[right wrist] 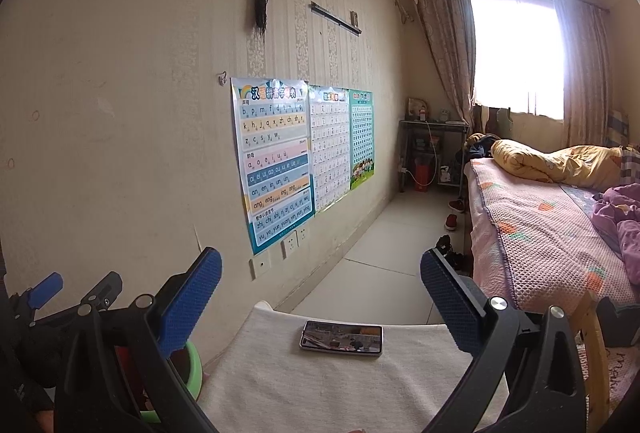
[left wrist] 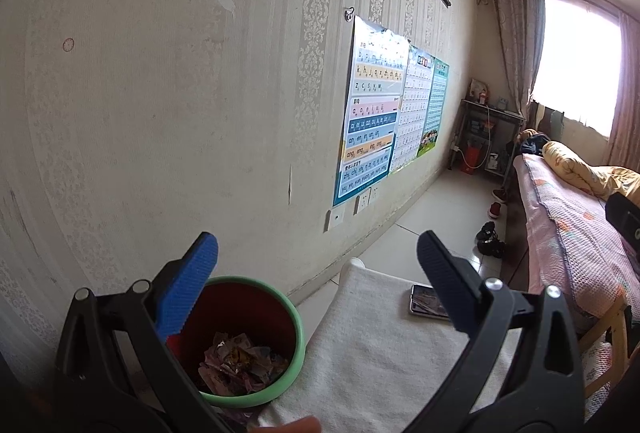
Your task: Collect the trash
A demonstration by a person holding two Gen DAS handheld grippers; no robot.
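**Both claws spread empty over a white-covered table, bin at the left**

A low table (right wrist: 320,385) covered in white cloth stands beside a papered wall (left wrist: 160,113) hung with bright letter charts (right wrist: 272,161). A phone (right wrist: 341,338) lies flat on the cloth near its far edge. To the right runs a bed (right wrist: 540,245) with a pink patterned cover and a rolled yellow quilt (right wrist: 556,161); shoes (left wrist: 490,239) sit on the tiled floor beside it, and a curtained window (right wrist: 516,53) glows at the far end.

The left gripper (left wrist: 318,265) is spread wide and holds nothing. The bin (left wrist: 256,341), red inside with a green rim, stands just off the table's left edge, below the claw's left finger; crumpled wrappers (left wrist: 240,365) lie at its bottom. The right gripper (right wrist: 320,281) is likewise spread and empty above the cloth, the phone lying between its fingers in that view.
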